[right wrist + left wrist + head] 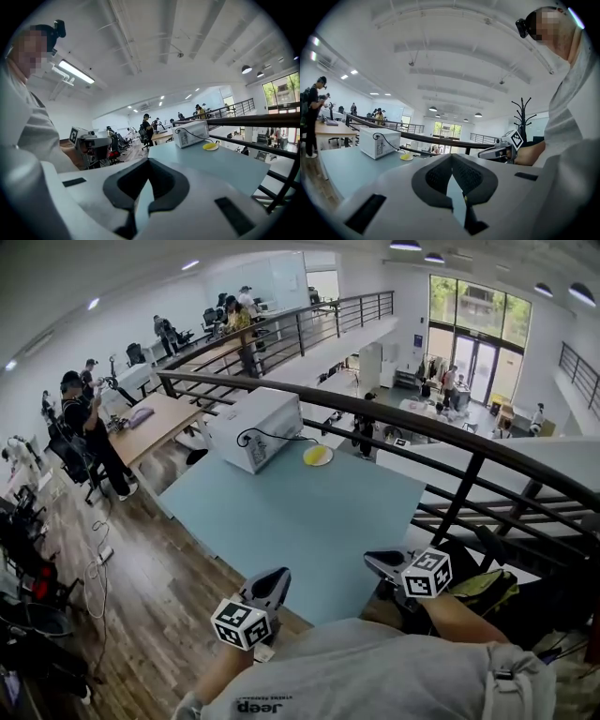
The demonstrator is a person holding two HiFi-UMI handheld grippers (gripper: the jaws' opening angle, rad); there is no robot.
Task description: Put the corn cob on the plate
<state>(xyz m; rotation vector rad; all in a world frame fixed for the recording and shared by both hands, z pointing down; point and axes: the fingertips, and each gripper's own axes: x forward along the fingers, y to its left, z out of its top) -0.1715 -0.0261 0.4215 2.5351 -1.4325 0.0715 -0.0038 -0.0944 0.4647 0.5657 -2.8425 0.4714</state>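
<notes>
A small yellow plate (318,456) lies at the far end of the light blue table (309,521), just right of a white microwave (253,432). No corn cob shows apart from the plate; at this distance I cannot tell whether one lies on it. My left gripper (278,573) and right gripper (372,559) hover over the table's near edge, far from the plate, both shut with nothing in them. In the left gripper view the jaws (452,157) meet, with the plate (406,157) far ahead. The right gripper view shows its jaws (149,161) closed and the plate (211,146) off to the right.
A black metal railing (469,442) runs along the table's far and right sides, over a drop to a lower floor. The microwave's black cord (277,435) trails toward the plate. People work at a wooden desk (155,423) to the left.
</notes>
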